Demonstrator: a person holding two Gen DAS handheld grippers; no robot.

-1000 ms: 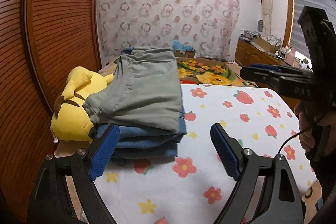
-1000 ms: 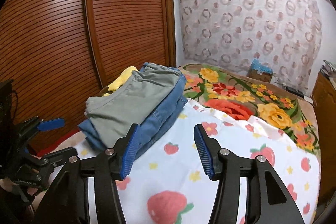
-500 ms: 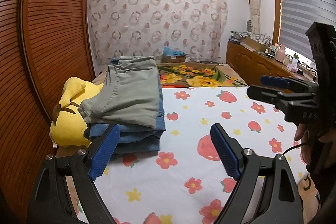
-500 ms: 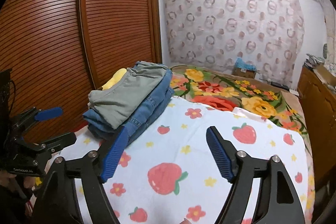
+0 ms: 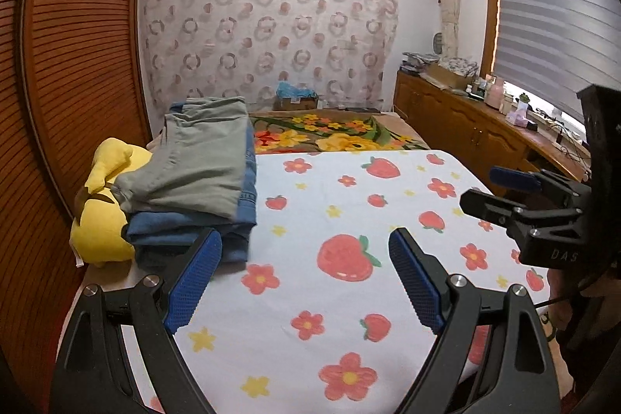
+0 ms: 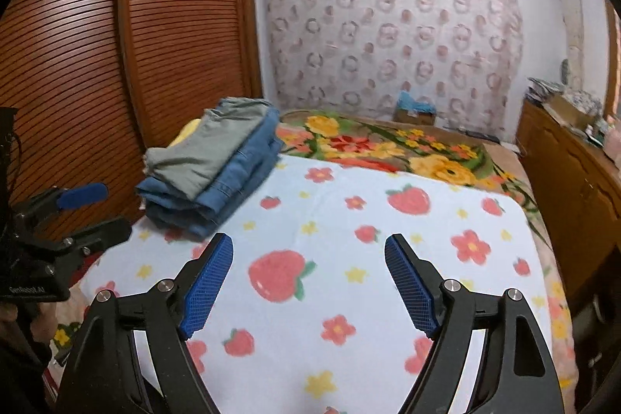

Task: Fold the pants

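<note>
Pants first: the folded grey-green pants (image 5: 202, 158) sit on top of a stack of folded blue jeans (image 5: 186, 231), left of centre in the left wrist view, right beside a yellow plush toy (image 5: 103, 208) at the left edge of the bed. Same pile from the right wrist view, upper left of centre, grey-green pair (image 6: 205, 150) over denim (image 6: 229, 181), edges squared and nothing trailing. Left claw (image 5: 304, 270) is wide apart at the bottom of its frame, blue pads (image 5: 194, 278) bare, nothing between them. Right claw (image 6: 308, 278) has just been opening, and its jaws too stand apart with nothing between them, only the strawberry-and-flower blanket (image 6: 349, 297) showing through the gap. That right claw also shows from the side at the right edge of the left view (image 5: 516, 193), and the left one at the left edge of the right view (image 6: 77, 208). Neither touches the stack; both hang over bare blanket, apart from the pile. By the look of it the fold is done and the pair placed, so this reads as the release-and-clear step. No unfolded garment shows anywhere on the bed, so the next move, if there is one, calls for bringing another pair onto the blanket and laying it flat.
</note>
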